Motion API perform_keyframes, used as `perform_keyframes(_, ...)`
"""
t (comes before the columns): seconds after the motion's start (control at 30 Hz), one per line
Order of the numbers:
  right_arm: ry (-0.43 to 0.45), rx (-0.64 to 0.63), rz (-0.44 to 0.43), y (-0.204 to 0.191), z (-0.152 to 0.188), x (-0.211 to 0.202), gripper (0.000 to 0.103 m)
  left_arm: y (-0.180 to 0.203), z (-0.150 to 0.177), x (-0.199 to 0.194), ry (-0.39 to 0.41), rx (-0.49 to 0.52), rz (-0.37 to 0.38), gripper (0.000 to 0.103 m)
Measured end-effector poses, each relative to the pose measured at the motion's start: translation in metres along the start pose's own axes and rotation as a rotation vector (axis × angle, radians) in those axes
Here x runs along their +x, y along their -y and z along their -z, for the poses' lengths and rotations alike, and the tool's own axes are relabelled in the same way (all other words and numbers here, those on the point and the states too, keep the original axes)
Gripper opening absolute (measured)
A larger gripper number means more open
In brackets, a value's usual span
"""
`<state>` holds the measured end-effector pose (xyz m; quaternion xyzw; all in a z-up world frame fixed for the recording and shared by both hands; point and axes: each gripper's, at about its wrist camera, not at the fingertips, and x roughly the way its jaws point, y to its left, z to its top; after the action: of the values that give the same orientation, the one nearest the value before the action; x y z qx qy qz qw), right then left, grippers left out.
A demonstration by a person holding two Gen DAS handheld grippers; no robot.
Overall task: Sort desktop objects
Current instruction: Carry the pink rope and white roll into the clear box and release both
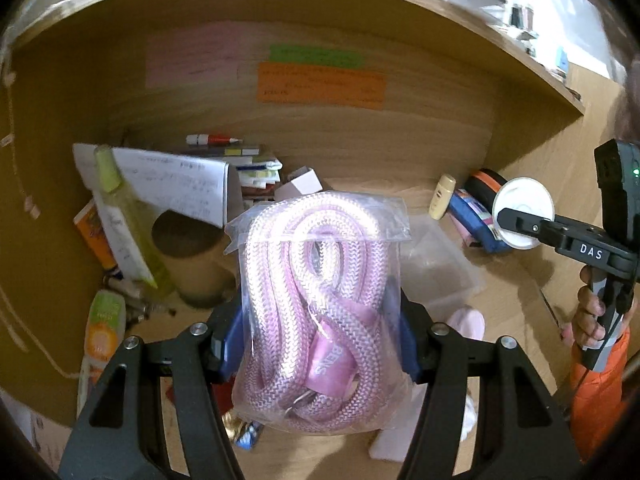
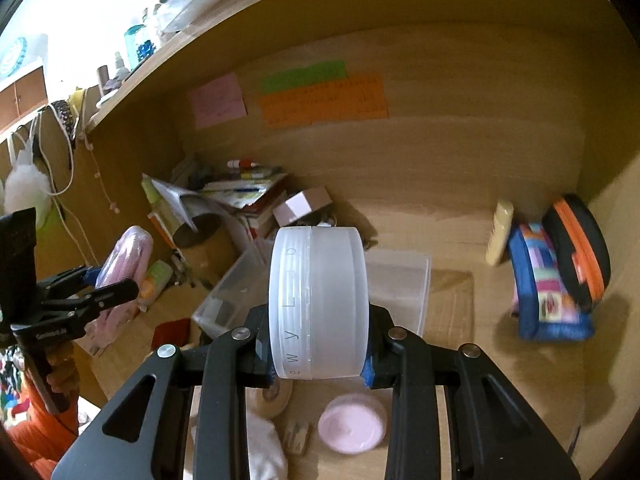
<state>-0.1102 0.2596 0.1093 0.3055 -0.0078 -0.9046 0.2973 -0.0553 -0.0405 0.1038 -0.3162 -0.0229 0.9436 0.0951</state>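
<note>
Fingers of the left gripper (image 1: 316, 344) clamp a clear bag of pink rope (image 1: 316, 304), held up off the wooden tabletop (image 1: 512, 292). Right gripper (image 2: 319, 354) fingers are pinched on a frosted white round jar (image 2: 319, 304), carried on edge above the clear plastic bin (image 2: 400, 280). Both loads hang over desk clutter.

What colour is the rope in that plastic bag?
Pale pink rope, clearest in the left wrist view.

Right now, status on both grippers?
Left gripper shut on bagged pink rope. Right gripper shut on frosted jar. Clear bin below, nothing blocking.
</note>
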Motion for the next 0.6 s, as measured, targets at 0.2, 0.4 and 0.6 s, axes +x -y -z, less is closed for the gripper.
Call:
perform_keyframes(0.2, -0.049, -0.012, 0.0, 0.005, -0.015, 0.033, 0.027, 0.0, -0.024, 0.037, -0.053, 0.002, 0.006, 0.061)
perform_keyframes(0.4, -0.133, -0.003, -0.001, 0.018, -0.012, 0.072, 0.027, 0.001, -0.029, 0.079, -0.128, 0.007, 0.025, 0.061)
perform_keyframes(0.6, -0.212, -0.003, 0.001, 0.027, -0.003, 0.1, 0.027, 0.006, -0.025, 0.114, -0.201, 0.029, 0.039, 0.061)
